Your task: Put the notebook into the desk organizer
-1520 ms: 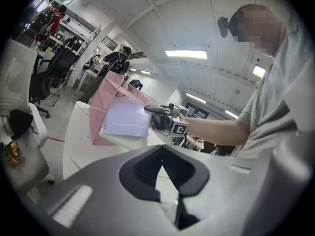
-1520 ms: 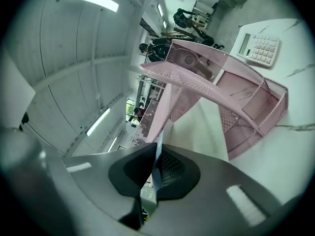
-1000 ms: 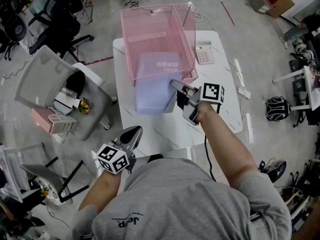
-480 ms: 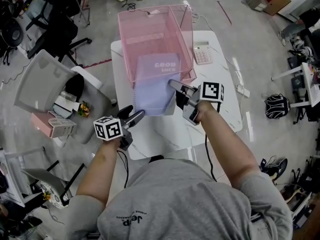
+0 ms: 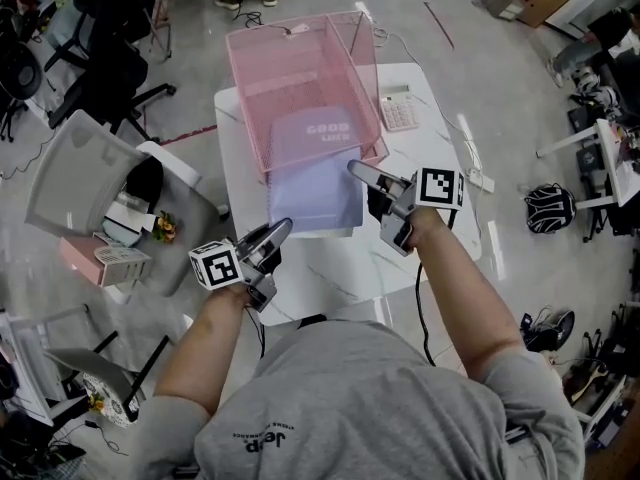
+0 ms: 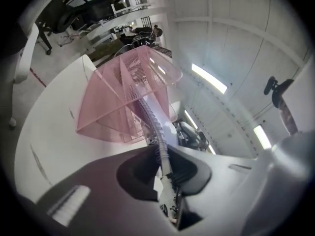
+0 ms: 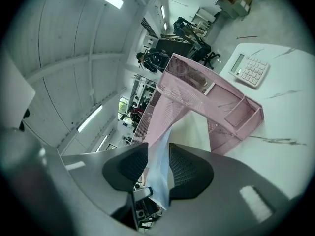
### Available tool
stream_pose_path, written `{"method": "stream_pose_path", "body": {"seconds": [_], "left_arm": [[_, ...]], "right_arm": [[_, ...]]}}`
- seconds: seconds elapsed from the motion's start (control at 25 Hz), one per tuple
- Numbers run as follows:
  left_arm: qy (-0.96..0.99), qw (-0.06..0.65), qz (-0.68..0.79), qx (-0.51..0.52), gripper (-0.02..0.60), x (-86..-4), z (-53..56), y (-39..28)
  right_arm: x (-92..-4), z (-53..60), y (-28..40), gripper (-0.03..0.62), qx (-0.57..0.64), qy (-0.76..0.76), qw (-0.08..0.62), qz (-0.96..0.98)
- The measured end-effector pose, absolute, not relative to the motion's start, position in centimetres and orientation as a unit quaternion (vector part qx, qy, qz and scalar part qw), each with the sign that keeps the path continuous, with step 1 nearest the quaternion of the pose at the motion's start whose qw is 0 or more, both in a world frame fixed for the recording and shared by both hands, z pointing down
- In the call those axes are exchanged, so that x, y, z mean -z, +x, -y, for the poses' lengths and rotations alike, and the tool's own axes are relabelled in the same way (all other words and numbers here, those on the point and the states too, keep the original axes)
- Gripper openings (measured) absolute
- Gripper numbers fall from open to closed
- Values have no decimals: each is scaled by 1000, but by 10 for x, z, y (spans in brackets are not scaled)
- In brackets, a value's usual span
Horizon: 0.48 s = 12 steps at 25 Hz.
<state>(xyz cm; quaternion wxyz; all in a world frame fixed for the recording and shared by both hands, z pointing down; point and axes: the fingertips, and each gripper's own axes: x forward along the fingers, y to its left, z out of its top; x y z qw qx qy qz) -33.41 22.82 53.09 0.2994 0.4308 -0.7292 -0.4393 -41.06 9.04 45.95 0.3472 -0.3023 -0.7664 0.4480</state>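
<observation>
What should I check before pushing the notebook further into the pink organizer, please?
1. Notebook started into desk organizer: ok, upper part inside, lower part out on the table.
2. Left gripper hold: ok, jaws closing on the spiral binding between them.
3. Right gripper hold: not ok, jaws opening, notebook edge between them.
4. Calculator out of the way: ok, beside the organizer.
5. Room deeper inside: cannot tell.
</observation>
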Motion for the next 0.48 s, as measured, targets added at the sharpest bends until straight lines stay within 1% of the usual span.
{"method": "stream_pose_path", "body": {"seconds": [0.16, 0.32, 0.36, 0.48], "left_arm": [[418, 263, 726, 478, 91, -513, -230, -343], [416, 238, 715, 508, 91, -508, -221, -340], [415, 242, 715, 507, 91, -512, -220, -338], [416, 255, 706, 513, 91, -521, -219, -334]], "right_arm": [[-452, -69, -393, 117, -414, -308, 336, 788], [-478, -65, -360, 117, -408, -321, 361, 775], [-490, -65, -351, 131, -405, -326, 368, 771], [-521, -73, -332, 281, -419, -362, 379, 742]]}}
